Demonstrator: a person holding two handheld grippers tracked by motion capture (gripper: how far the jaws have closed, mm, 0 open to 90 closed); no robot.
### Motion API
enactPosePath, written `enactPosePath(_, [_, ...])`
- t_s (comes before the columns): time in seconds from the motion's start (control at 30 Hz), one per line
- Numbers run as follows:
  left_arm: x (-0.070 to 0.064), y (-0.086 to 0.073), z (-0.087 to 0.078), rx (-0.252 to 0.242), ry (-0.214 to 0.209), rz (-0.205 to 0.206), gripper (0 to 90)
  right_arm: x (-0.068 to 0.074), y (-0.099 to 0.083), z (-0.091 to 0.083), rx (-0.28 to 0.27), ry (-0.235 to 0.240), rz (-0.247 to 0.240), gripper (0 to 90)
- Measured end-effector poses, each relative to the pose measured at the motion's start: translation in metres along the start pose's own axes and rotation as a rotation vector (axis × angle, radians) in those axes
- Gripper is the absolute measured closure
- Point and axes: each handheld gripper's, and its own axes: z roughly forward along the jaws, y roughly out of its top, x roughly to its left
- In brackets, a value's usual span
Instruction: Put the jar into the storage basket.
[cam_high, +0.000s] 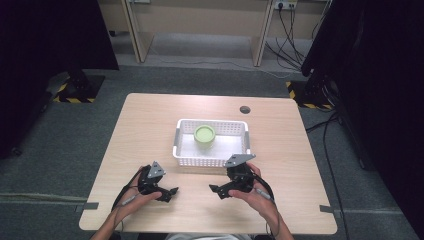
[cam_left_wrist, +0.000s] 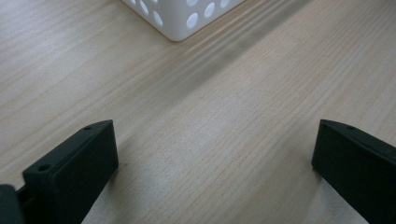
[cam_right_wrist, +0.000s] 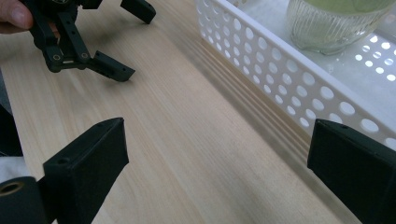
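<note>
Hand-held grippers (cam_high: 192, 192) just before cup's (cam_high: 204, 134) basket (cam_high: 210, 161)

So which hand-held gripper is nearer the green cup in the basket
Right. The right hand-held gripper sits just before the basket's near wall, below the green cup; the left hand-held gripper lies farther left.

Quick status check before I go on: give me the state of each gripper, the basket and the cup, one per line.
Left gripper: open, jaws wide apart, empty, low over the table.
Right gripper: open, jaws wide apart, empty, just in front of the basket.
White basket: upright on the table, untouched.
Glass cup: upright inside the basket, green at the top, not gripped.
</note>
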Motion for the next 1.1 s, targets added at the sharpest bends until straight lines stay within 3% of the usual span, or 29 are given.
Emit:
enactPosePath(0.4, [0.0, 0.0, 0.0, 0.0, 0.0, 0.0, 0.0, 0.005, -0.009, -0.003, 0.008, 0.005, -0.008, 5.3])
enactPosePath(1.1, [0.0, 0.0, 0.0, 0.0, 0.0, 0.001, 0.0, 0.003, -0.034, -0.005, 0.041, -0.005, 0.022, 5.4])
